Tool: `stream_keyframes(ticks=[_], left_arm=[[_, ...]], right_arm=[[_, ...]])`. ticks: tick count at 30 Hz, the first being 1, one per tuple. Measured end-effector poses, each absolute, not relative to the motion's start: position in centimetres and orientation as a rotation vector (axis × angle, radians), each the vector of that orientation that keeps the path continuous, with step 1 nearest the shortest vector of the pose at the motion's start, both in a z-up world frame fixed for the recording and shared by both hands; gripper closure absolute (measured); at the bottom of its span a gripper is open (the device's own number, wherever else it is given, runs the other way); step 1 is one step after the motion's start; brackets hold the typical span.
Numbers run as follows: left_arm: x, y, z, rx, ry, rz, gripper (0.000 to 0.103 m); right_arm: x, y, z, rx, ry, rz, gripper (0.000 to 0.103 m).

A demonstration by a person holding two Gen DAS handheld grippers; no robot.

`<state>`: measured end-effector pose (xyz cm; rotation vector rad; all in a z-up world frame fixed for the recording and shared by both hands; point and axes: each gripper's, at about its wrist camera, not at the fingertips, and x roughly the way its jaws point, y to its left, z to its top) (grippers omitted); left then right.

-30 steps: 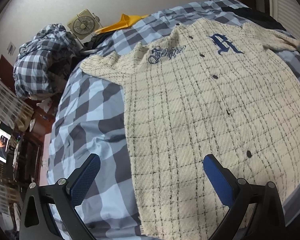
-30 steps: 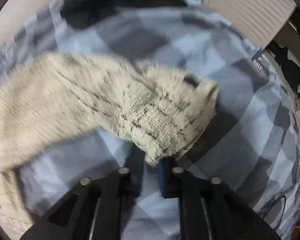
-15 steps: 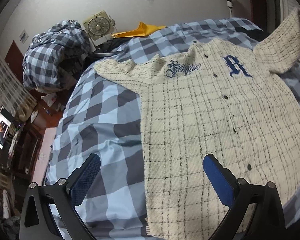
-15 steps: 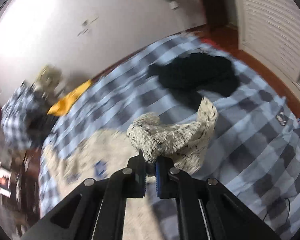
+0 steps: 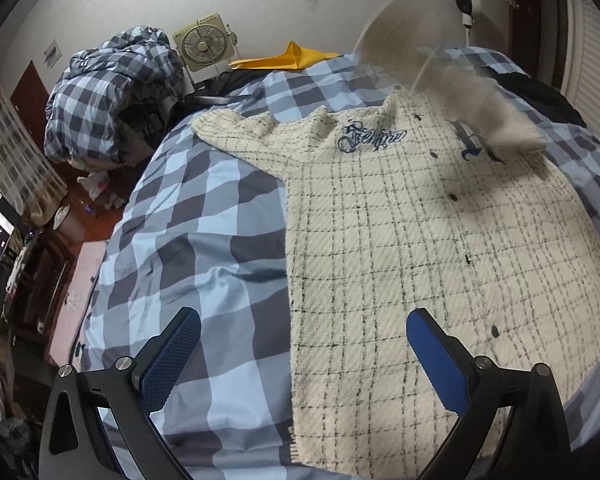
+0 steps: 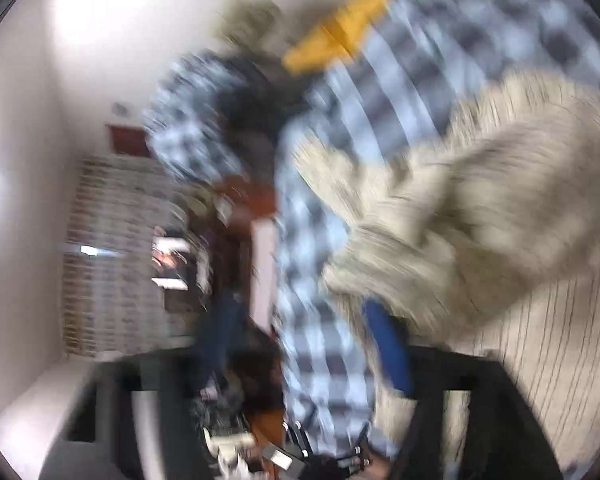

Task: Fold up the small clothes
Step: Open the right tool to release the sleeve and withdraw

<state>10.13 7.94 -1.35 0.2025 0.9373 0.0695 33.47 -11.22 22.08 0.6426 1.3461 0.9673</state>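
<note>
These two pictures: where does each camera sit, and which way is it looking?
Left wrist: on the left tool, looking down its open blue fingers at the cream checked knit shirt on the blue plaid bedspread.
Right wrist: on the right tool, blurred, jaws just opened, sleeve ahead.
Shared: shirt, bedspread, yellow cloth.

On my left gripper (image 5: 303,344) I note matte black angular finger arms, silver round screw heads at the joints, and blue dimpled pads (image 5: 171,358). My right gripper (image 6: 304,344) shows blurred: the same black arms, one blue pad discernible.
</note>
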Motion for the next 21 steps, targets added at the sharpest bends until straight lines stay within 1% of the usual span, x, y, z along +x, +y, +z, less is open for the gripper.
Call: stream_keyframes(ticks=[3,6,8,12,16,19,21], left_arm=[[9.9,7.7,-0.7,0.195,0.917,0.045,0.0],[9.9,7.3,-0.1,0.184,0.902,0.019,0.0],[9.8,6.8,0.1,0.192,0.894,0.006,0.0],[9.4,6.4,0.0,0.209,0.892,-0.008,0.0],[9.4,6.1,-0.1,0.219,0.898,-0.005,0.0],[9.6,6.0,-0.3,0.232,0.903,0.009,0.0],[9.7,6.1,-0.7,0.242,0.913,0.021,0.0]], right_arm=[[33.6,-14.7,19.9,0.579,1.331,0.848,0.031],[31.5,-20.5,18.1,0.367,1.29,0.595,0.016],[30.0,-23.6,16.1,0.23,1.297,0.472,0.016],[26.2,-30.6,7.4,0.052,1.463,0.336,0.016],[21.1,-36.4,-1.0,0.066,1.653,0.277,0.016],[18.9,-38.5,-3.4,0.19,1.704,0.324,0.016],[18.4,-38.6,-3.9,0.21,1.696,0.356,0.016]])
